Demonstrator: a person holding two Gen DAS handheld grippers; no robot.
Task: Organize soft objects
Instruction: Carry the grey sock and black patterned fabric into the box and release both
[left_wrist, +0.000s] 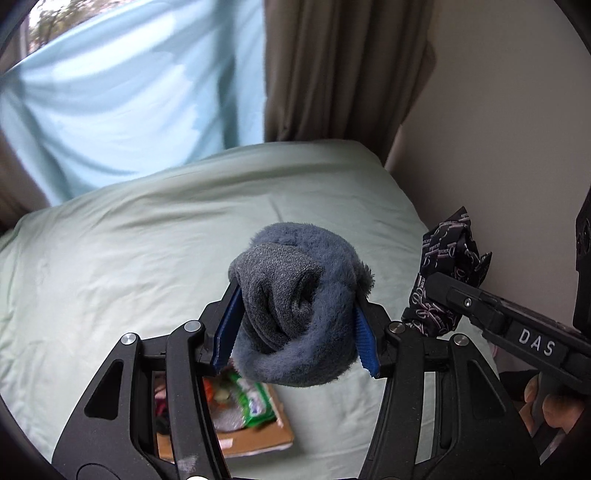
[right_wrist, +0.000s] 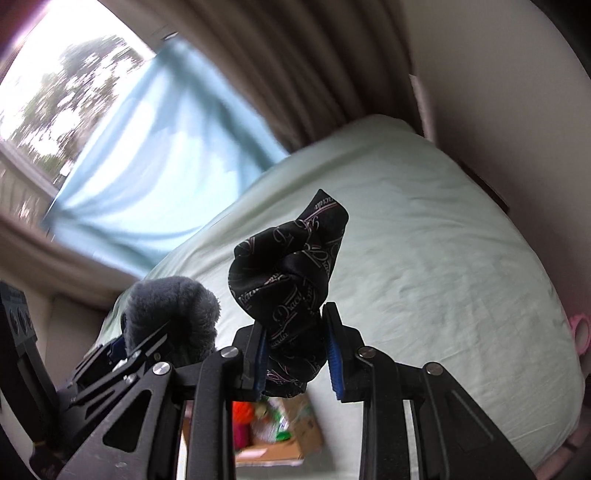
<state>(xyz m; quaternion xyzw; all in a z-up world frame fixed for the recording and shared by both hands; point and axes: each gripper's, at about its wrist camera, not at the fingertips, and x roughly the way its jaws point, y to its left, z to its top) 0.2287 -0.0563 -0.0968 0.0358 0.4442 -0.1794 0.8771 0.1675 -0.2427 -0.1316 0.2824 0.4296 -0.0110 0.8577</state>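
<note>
My left gripper (left_wrist: 297, 325) is clamped on a rolled-up bundle of grey fuzzy socks (left_wrist: 295, 306); the blue ribbed pads (left_wrist: 226, 332) press into it from both sides, so the jaws stand partway apart with the bundle filling the gap. The bundle bulges up and forward past the fingertips, held in the air above the pale green bed (left_wrist: 129, 258).

My right gripper (right_wrist: 295, 354) is clenched on a crumpled black cloth (right_wrist: 291, 266), the pads pinching its lower end while the rest stands up above the fingers. The cloth is printed all over with looping pale script; one word seems to start with "Dracu", but I cannot make out the whole of it. It too hangs clear of the bed, over the near part of the mattress.

The two grippers are side by side, the right one's arm showing the white letters "DAS" (left_wrist: 537, 341).

Beneath both grippers, at the bed's near edge, lies an open cardboard box (left_wrist: 255, 439) holding a green packet (left_wrist: 251, 400) and other bright items; its print is too blurred to read.
</note>
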